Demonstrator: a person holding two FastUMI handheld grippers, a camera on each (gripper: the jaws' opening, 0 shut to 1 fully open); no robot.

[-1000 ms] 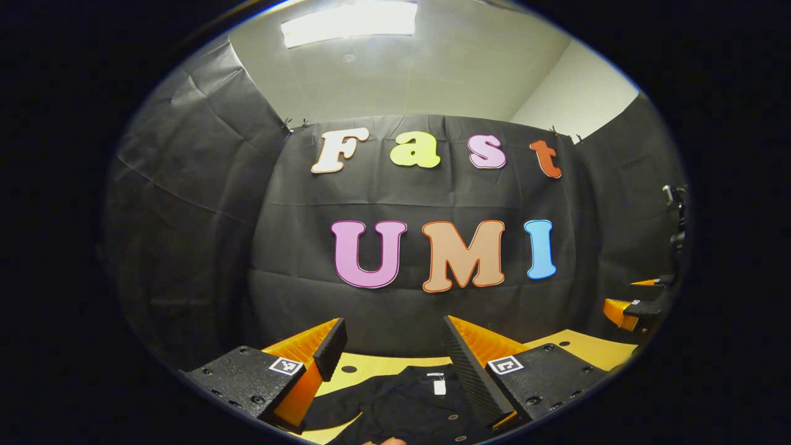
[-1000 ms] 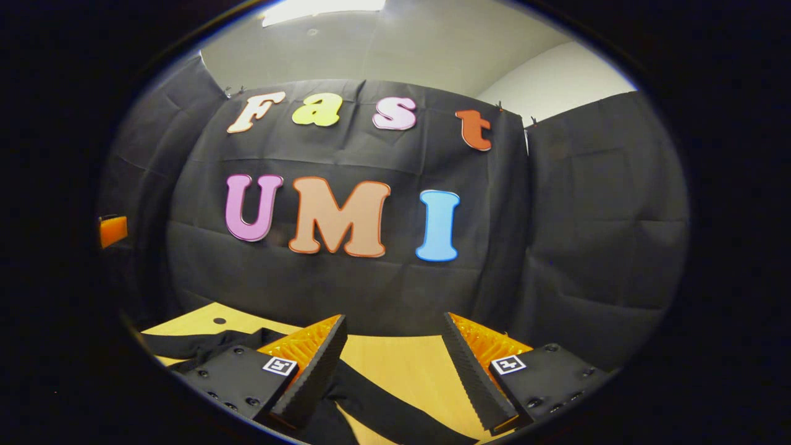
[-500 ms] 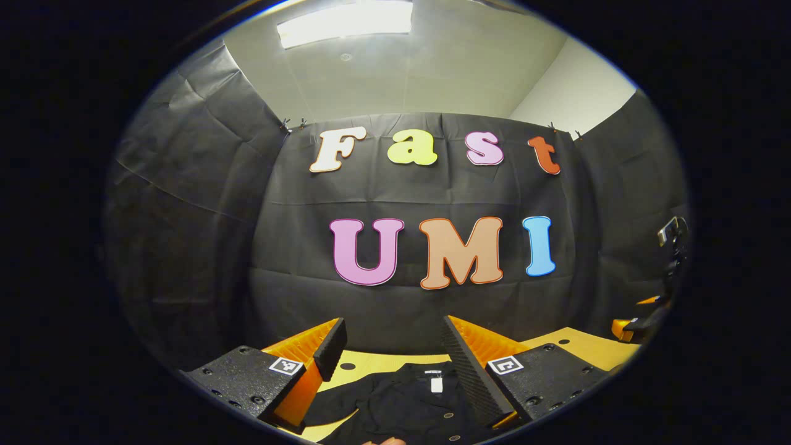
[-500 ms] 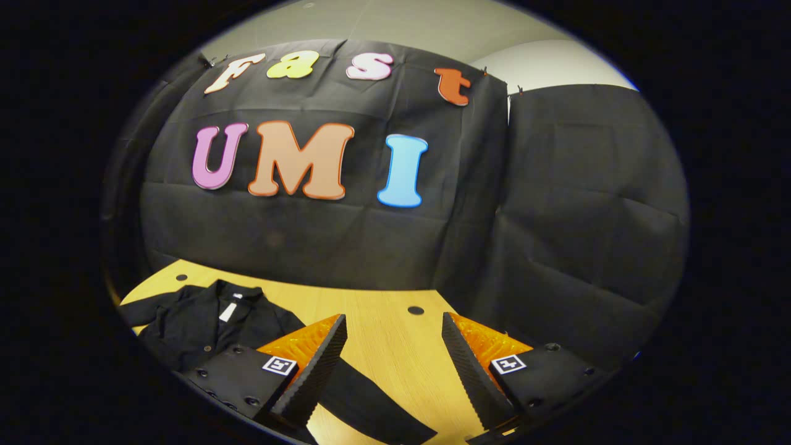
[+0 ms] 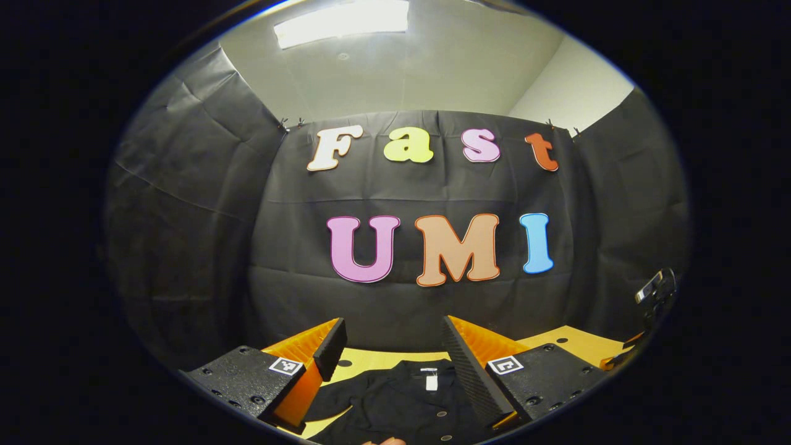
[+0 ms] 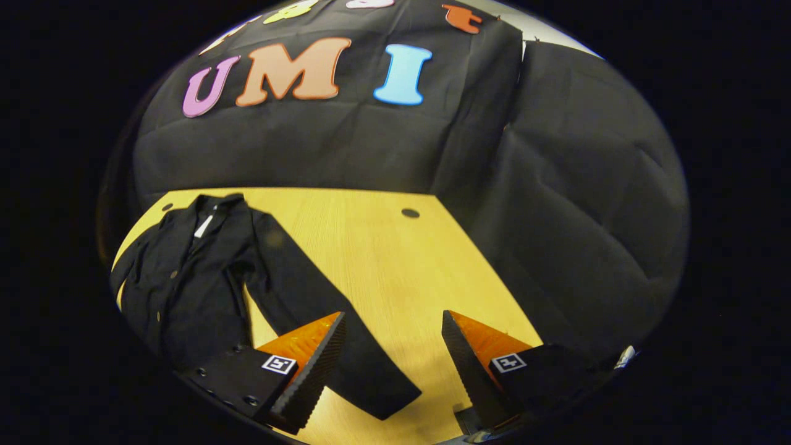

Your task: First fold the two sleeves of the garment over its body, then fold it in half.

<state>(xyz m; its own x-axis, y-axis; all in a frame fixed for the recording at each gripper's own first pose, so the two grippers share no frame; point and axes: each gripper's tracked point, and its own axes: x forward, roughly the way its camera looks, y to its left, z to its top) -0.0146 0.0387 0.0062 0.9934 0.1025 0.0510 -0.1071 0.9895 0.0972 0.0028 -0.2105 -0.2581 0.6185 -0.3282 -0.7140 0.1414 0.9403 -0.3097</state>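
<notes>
A black button-up garment lies flat on the wooden table, collar toward the far wall. Its near sleeve stretches out across the wood toward the front. My right gripper hangs open above the table, tilted down, with the sleeve's cuff end just left of the gap between its fingers. In the left gripper view the garment's collar and white tag lie below my left gripper, which is open and holds nothing. The right gripper's body shows at the far right edge of that view.
Black cloth walls close the table in at the back and right. A small dark hole sits in the tabletop near the far edge. Bare wood lies to the right of the sleeve.
The right gripper has pitched downward, bringing the whole garment and its outstretched sleeve into sight. The left gripper has barely moved. Both stayed open.
</notes>
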